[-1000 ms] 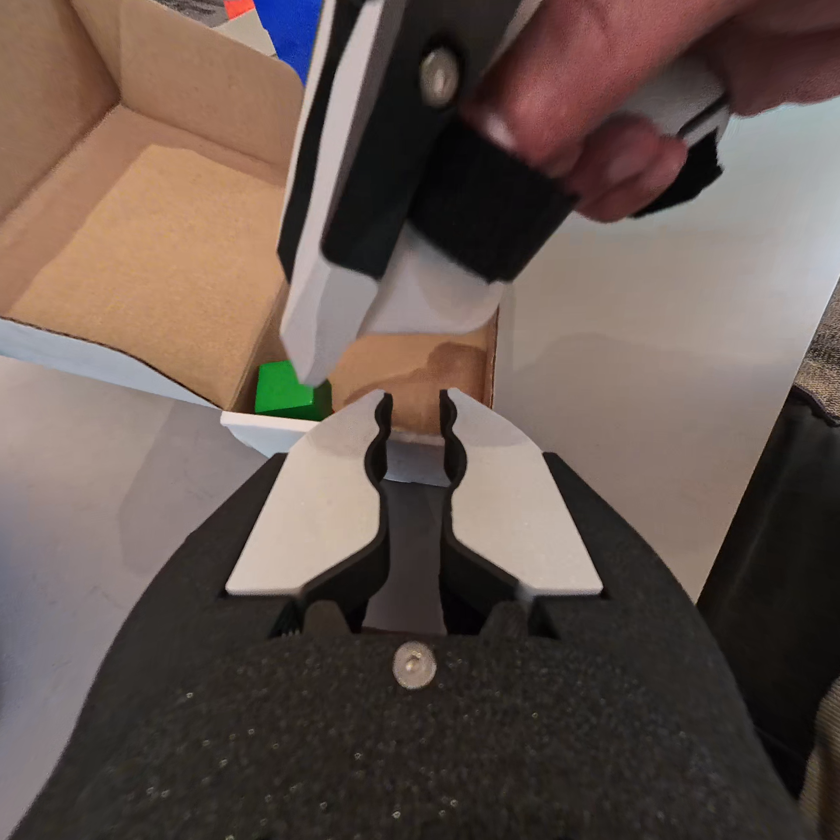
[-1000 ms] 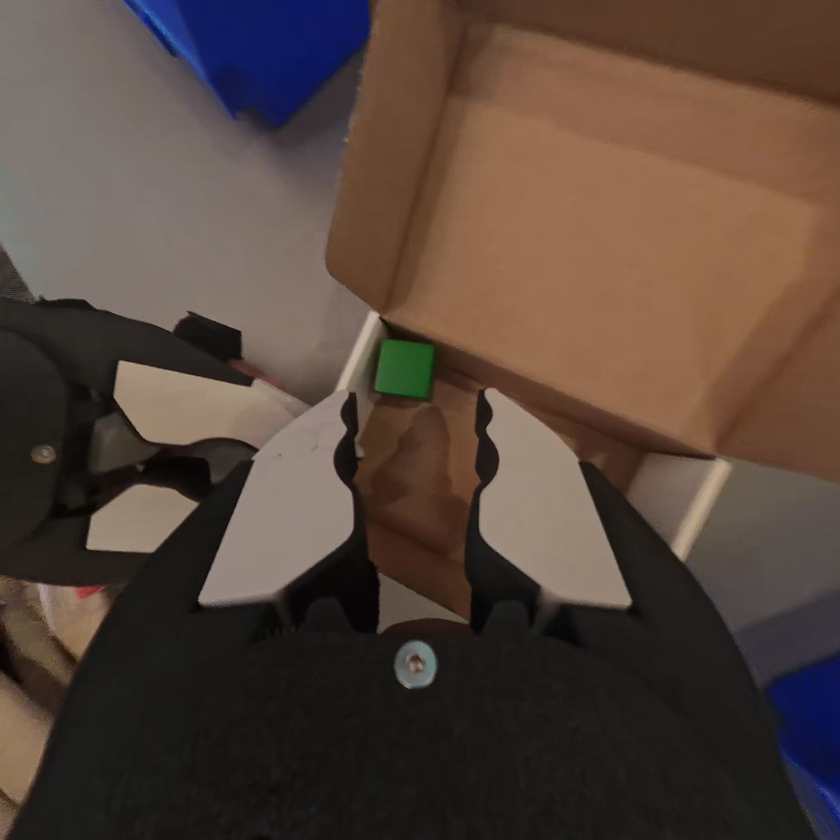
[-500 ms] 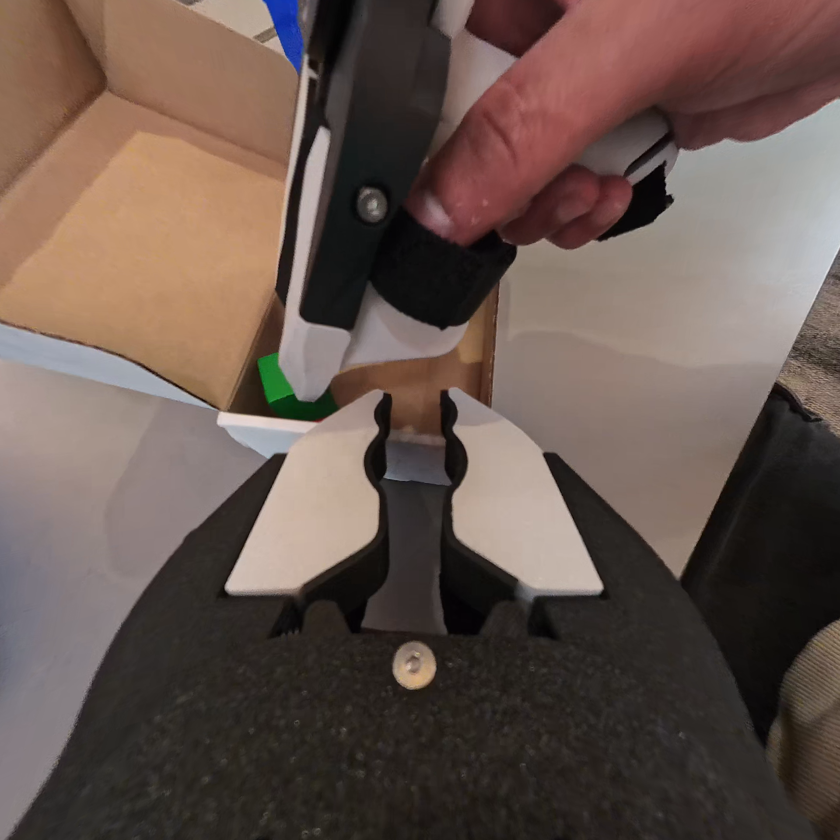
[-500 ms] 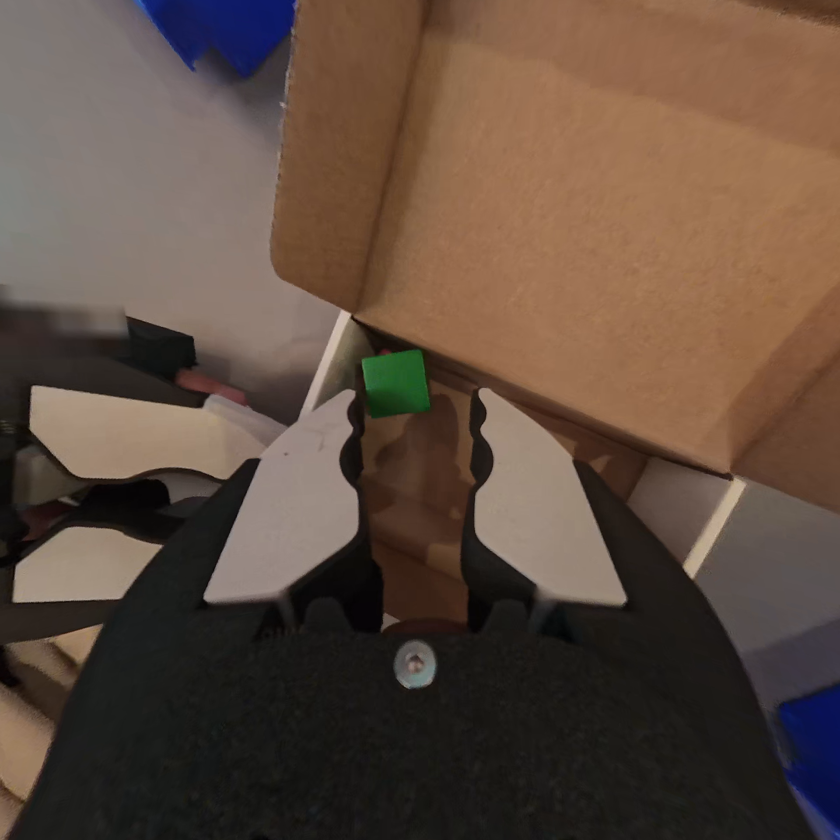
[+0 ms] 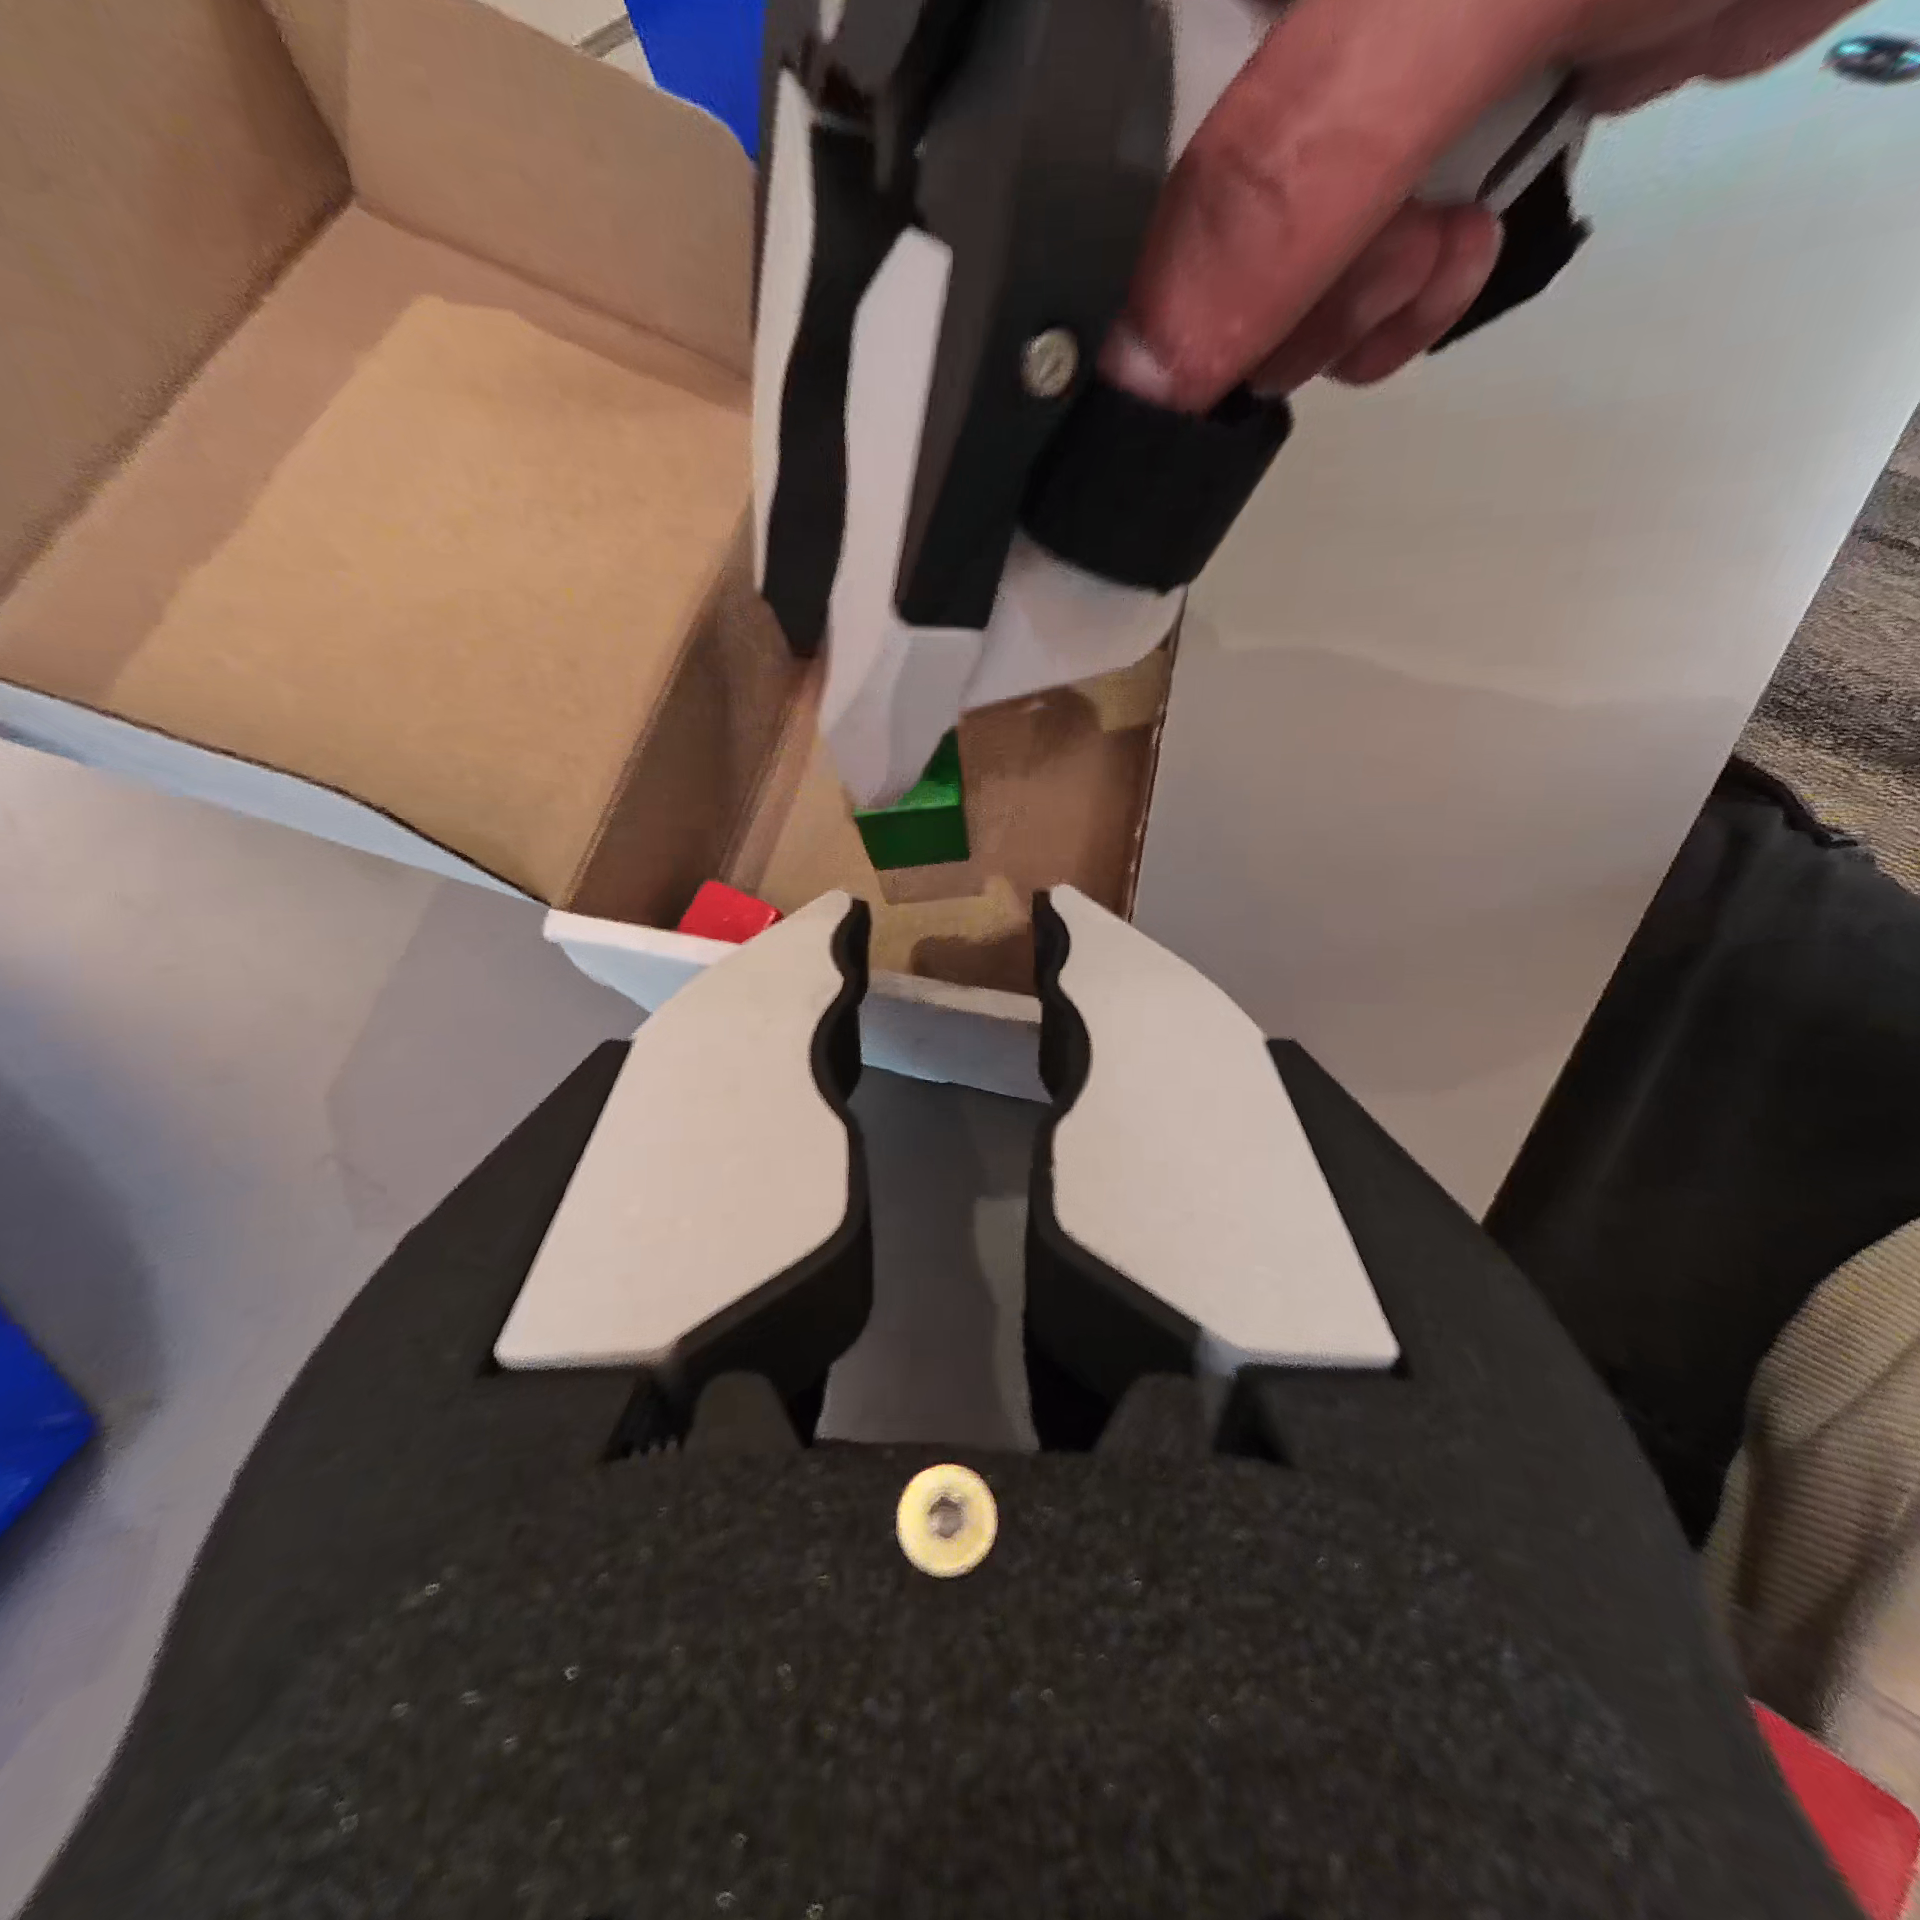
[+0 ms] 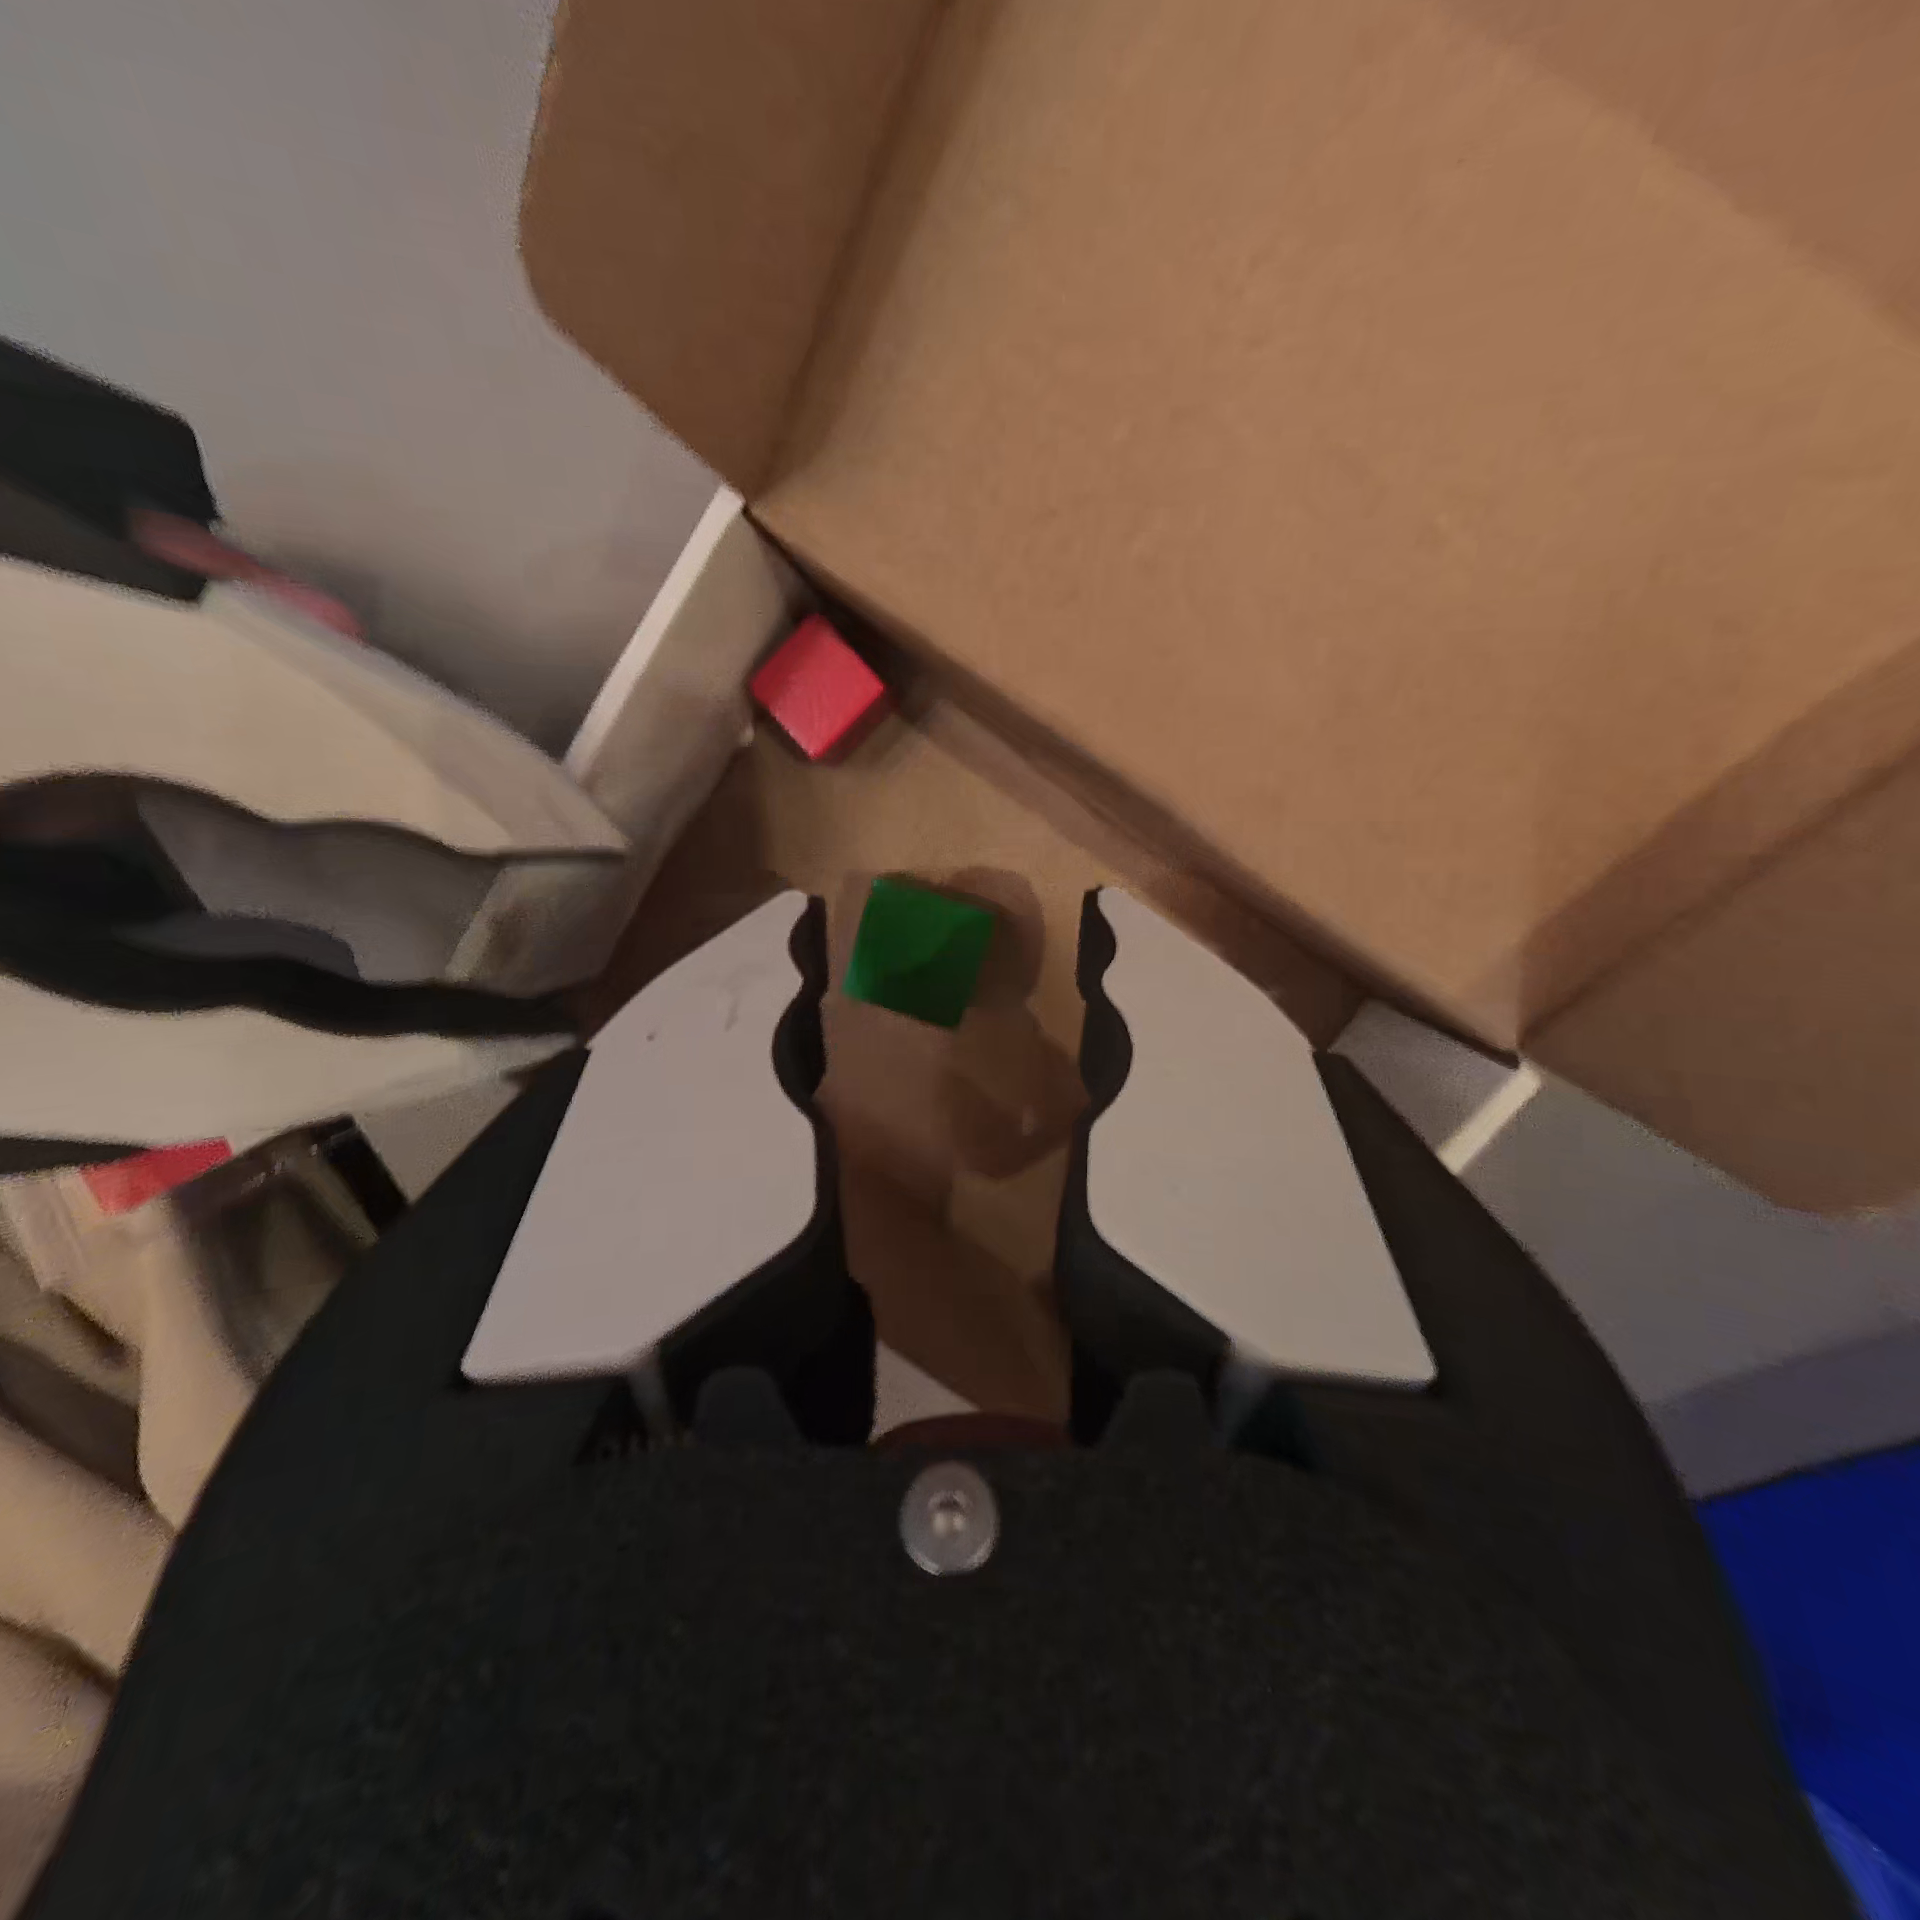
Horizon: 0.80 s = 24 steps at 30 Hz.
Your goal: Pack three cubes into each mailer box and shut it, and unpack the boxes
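Green cube [image 6: 916,952] now between right tool [image 6: 948,966] tips.

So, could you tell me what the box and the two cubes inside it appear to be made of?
The box looks like corrugated cardboard: matte brown inside, white outside, with creased fold lines. The green cube and red cube have flat, even colour and crisp edges with a slight sheen, so painted wood or hard plastic; the pictures cannot settle which.
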{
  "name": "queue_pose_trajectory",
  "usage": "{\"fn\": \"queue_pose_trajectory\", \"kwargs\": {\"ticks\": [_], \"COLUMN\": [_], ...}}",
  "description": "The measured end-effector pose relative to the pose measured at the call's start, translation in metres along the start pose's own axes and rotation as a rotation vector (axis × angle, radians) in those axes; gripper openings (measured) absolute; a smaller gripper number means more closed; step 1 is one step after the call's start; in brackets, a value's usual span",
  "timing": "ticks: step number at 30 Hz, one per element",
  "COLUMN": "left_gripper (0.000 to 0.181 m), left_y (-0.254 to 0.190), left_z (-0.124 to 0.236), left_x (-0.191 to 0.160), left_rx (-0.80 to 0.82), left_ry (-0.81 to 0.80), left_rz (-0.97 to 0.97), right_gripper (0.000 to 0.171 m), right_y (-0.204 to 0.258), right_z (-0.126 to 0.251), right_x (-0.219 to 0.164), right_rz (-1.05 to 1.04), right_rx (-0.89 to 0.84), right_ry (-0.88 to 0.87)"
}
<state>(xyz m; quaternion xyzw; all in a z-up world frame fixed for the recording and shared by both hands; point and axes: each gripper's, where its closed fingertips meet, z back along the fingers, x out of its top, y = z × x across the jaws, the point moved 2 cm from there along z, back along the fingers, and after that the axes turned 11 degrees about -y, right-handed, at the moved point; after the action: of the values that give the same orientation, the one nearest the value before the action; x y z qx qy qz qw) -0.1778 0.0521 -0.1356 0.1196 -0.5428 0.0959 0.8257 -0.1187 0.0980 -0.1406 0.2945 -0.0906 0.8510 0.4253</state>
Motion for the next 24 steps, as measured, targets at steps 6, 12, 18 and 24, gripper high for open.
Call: {"fn": "queue_pose_trajectory", "kwargs": {"ticks": [6, 12, 18, 24], "left_gripper": [0.051, 0.046, 0.059, 0.087], "left_y": [0.004, 0.004, 0.001, -0.002], "left_z": [0.006, 0.002, 0.014, 0.004], "left_x": [-0.003, -0.004, 0.005, -0.021], "left_rx": [0.011, 0.038, 0.023, 0.04], "left_ry": [0.02, 0.029, 0.02, 0.125], "left_rz": [-0.007, -0.003, 0.023, 0.05], "right_gripper": [0.051, 0.028, 0.028, 0.027], "right_y": [0.007, 0.011, 0.01, 0.005], "right_z": [-0.007, -0.009, -0.009, -0.001], "right_x": [-0.015, -0.016, -0.016, -0.008], "right_rz": [0.054, -0.049, -0.062, -0.038], "right_rx": [0.004, 0.014, 0.012, -0.001], "right_ry": [0.104, 0.127, 0.124, 0.084]}}
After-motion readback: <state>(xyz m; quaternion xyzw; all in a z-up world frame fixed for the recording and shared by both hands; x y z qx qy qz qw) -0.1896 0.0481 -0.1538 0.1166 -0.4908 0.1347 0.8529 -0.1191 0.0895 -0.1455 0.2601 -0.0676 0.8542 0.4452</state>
